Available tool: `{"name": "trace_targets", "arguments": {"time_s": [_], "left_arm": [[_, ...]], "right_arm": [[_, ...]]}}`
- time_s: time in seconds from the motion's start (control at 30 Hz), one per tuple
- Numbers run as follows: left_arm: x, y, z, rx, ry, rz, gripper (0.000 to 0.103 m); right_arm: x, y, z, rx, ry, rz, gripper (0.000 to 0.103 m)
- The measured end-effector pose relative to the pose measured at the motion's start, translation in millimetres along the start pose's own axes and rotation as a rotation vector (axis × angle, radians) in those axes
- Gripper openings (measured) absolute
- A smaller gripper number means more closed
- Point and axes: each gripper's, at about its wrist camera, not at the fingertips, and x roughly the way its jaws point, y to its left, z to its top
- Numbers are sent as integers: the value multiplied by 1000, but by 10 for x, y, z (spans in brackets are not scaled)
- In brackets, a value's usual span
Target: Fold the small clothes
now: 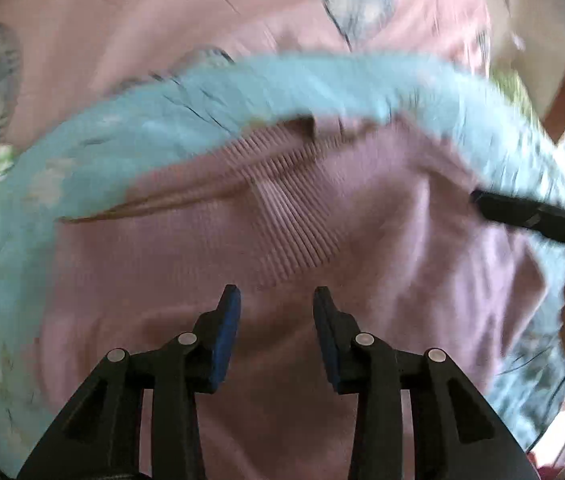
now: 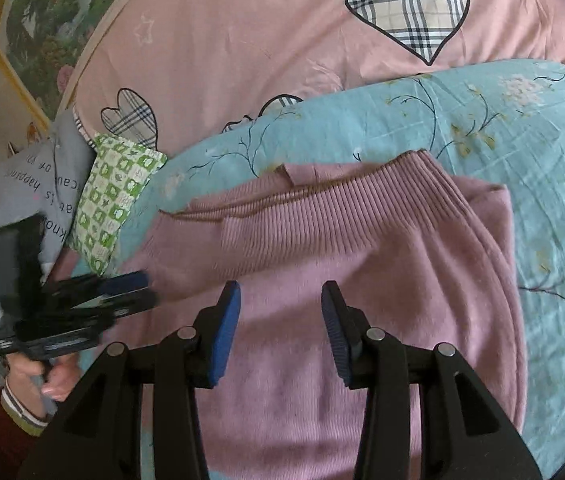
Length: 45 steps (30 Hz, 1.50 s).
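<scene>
A mauve knit sweater (image 2: 362,264) lies folded on a light blue floral sheet (image 2: 502,128), its ribbed hem toward the far side. It fills the blurred left wrist view too (image 1: 282,240). My left gripper (image 1: 277,300) is open and empty just above the sweater; it shows in the right wrist view (image 2: 138,292) at the sweater's left edge. My right gripper (image 2: 281,298) is open and empty over the sweater's middle. One of its fingers (image 1: 522,212) enters the left wrist view from the right.
A pink bedcover with plaid hearts (image 2: 282,32) lies beyond the blue sheet. A green-and-white checked pillow (image 2: 118,196) and a grey printed cloth (image 2: 38,192) lie at the left. A floral picture (image 2: 58,12) stands at the far left.
</scene>
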Motion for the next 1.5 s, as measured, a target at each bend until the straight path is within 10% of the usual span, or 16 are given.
{"name": "trace_targets", "arguments": {"time_s": [0.17, 0.37, 0.57, 0.9, 1.2, 1.5], "left_arm": [[301, -47, 68, 103, -1, 145, 40], [393, 498, 169, -50, -49, 232, 42], [21, 804, -28, -237, -140, 112, 41], [-904, 462, -1357, -547, -230, -143, 54], [-1029, 476, -2470, -918, -269, -284, 68], [-759, 601, -2607, -1092, -274, -340, 76]], "right_arm": [[79, -129, -16, -26, 23, -25, 43], [227, -428, -80, -25, 61, -145, 43], [-25, -715, -89, 122, -55, -147, 43], [-480, -253, -339, 126, -101, 18, 49], [-638, 84, -915, 152, -70, 103, 54], [-597, 210, -1234, 184, -18, 125, 55]]}}
